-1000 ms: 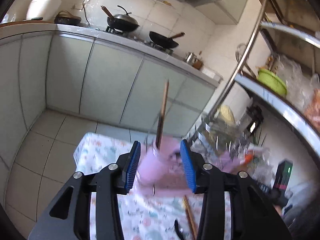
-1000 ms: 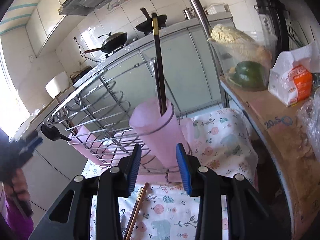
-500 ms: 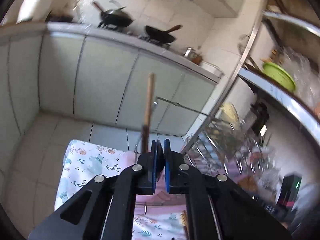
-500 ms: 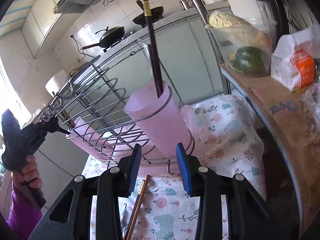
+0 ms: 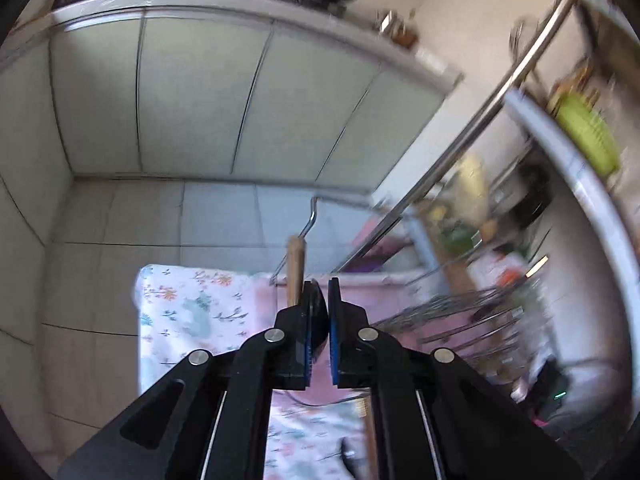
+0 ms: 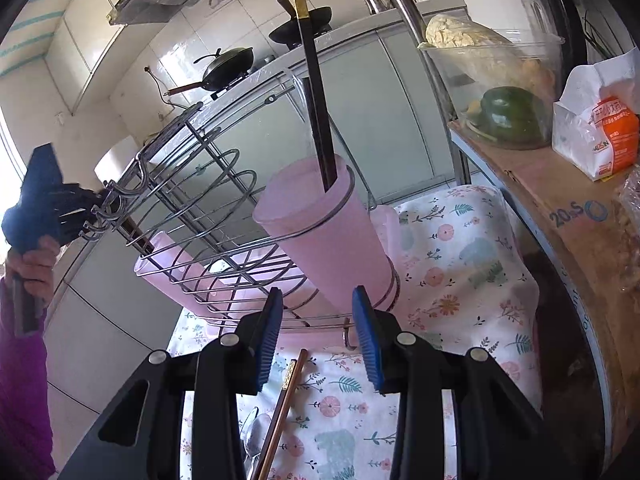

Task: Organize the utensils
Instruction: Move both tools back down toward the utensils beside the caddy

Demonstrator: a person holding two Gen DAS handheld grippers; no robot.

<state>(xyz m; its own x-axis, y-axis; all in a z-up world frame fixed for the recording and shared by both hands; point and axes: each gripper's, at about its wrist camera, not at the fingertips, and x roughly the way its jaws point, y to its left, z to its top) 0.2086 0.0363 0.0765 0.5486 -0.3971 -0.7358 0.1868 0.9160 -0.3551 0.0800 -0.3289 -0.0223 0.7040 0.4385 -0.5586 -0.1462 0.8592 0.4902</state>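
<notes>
My left gripper (image 5: 320, 300) is shut on a black spoon with a wooden handle (image 5: 296, 268), held over the wire rack; it also shows at the far left of the right wrist view (image 6: 72, 204), by the rack's hooks. My right gripper (image 6: 318, 332) is open and empty, just in front of the rack (image 6: 208, 184). A pink cup (image 6: 324, 236) in the rack's ring holds dark chopsticks (image 6: 316, 96). A second pink cup (image 6: 176, 264) sits at the rack's left. A brown chopstick (image 6: 280, 412) and a metal spoon (image 6: 252, 440) lie on the floral cloth.
The floral cloth (image 6: 452, 264) covers the small table. A shelf to the right carries a cardboard sheet (image 6: 560, 200), a clear tub of vegetables (image 6: 496, 84) and a tissue pack (image 6: 600, 136). Kitchen cabinets (image 5: 200, 92) stand behind.
My left gripper closed on the wooden-handled spoon, lifted it out of the left cup and tilted downward over the rack. My right gripper stayed open and drew slightly nearer the rack.
</notes>
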